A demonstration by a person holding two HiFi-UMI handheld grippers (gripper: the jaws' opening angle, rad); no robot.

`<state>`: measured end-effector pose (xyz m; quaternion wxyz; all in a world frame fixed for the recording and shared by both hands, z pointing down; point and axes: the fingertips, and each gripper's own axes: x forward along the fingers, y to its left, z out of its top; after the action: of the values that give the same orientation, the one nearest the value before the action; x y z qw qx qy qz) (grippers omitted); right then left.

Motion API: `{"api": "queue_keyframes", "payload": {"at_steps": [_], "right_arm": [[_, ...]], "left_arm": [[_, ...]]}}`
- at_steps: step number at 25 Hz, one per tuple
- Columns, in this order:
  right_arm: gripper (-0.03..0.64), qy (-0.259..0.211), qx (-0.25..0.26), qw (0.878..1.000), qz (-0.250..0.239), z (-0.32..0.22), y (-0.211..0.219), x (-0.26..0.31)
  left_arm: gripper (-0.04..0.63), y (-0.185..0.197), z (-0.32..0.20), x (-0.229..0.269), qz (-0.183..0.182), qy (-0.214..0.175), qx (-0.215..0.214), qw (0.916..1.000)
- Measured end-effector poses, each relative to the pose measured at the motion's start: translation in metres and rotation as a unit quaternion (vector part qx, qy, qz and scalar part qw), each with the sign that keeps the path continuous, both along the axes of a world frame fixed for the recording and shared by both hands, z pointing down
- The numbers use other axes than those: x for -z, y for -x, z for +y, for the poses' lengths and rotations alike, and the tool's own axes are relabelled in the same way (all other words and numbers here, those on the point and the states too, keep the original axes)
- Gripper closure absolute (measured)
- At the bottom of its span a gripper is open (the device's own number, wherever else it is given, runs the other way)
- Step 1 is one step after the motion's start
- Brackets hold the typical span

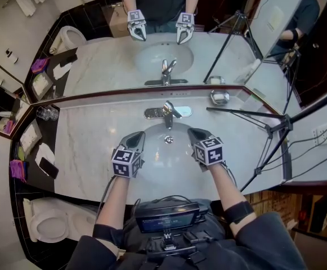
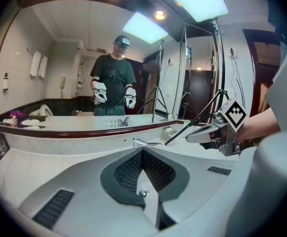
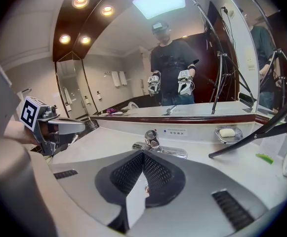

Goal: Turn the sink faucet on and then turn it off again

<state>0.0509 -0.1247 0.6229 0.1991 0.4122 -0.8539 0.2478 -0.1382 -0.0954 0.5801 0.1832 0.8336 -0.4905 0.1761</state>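
Note:
The chrome faucet [image 1: 168, 115] stands behind the white basin [image 1: 152, 167] set in the marble counter. My left gripper [image 1: 136, 140] hovers over the basin's left half, shut with nothing in it. My right gripper [image 1: 196, 134] hovers over the right half, also shut and empty. Both point toward the faucet and stay short of it, touching nothing. In the left gripper view the closed jaws [image 2: 142, 153] meet below the faucet [image 2: 144, 142], with the right gripper [image 2: 217, 132] off to the side. In the right gripper view the faucet [image 3: 153, 141] rises just beyond the closed jaws [image 3: 143, 154].
A large mirror [image 1: 95, 66] backs the counter. A soap dish [image 1: 219, 97] sits right of the faucet. A black tripod [image 1: 267, 129] leans over the counter's right side. Drinking glasses [image 1: 46, 112] and a phone [image 1: 49, 167] lie at left, and a toilet [image 1: 48, 221] stands below.

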Motion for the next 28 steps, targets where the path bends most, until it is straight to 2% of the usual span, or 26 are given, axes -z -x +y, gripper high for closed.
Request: {"api": "queue_keyframes", "payload": {"at_steps": [5,15,17,20,22,24,26,28], "right_arm": [[0.597,0.002,0.001,1.0,0.003,0.004,0.0,0.0],[0.595,0.003,0.013,1.0,0.016,0.008,0.002,-0.012],[0.595,-0.004,0.02,0.999,0.032,0.006,0.003,-0.016],[0.595,-0.03,0.041,0.995,0.088,0.0,0.005,-0.017],[0.594,-0.058,0.067,0.986,0.141,-0.005,0.007,-0.017],[0.567,-0.094,0.106,0.969,0.202,-0.01,0.011,-0.024],[0.515,-0.135,0.153,0.941,0.271,-0.014,0.017,-0.034],[0.474,-0.174,0.201,0.902,0.341,-0.018,0.023,-0.039]], "left_arm": [[0.595,0.013,0.011,-0.004,0.025,0.012,0.026,0.9993],[0.595,0.013,0.014,-0.014,0.013,0.012,0.029,0.9994],[0.595,0.012,0.013,-0.016,0.014,0.014,0.028,0.9994],[0.595,0.009,0.012,-0.02,0.013,0.019,0.023,0.9995],[0.595,0.006,0.011,-0.022,0.013,0.022,0.02,0.9995],[0.595,0.005,0.01,-0.023,0.014,0.024,0.021,0.9994],[0.595,0.005,0.009,-0.025,0.015,0.026,0.021,0.9993],[0.595,0.006,0.007,-0.027,0.015,0.029,0.021,0.9992]]}}
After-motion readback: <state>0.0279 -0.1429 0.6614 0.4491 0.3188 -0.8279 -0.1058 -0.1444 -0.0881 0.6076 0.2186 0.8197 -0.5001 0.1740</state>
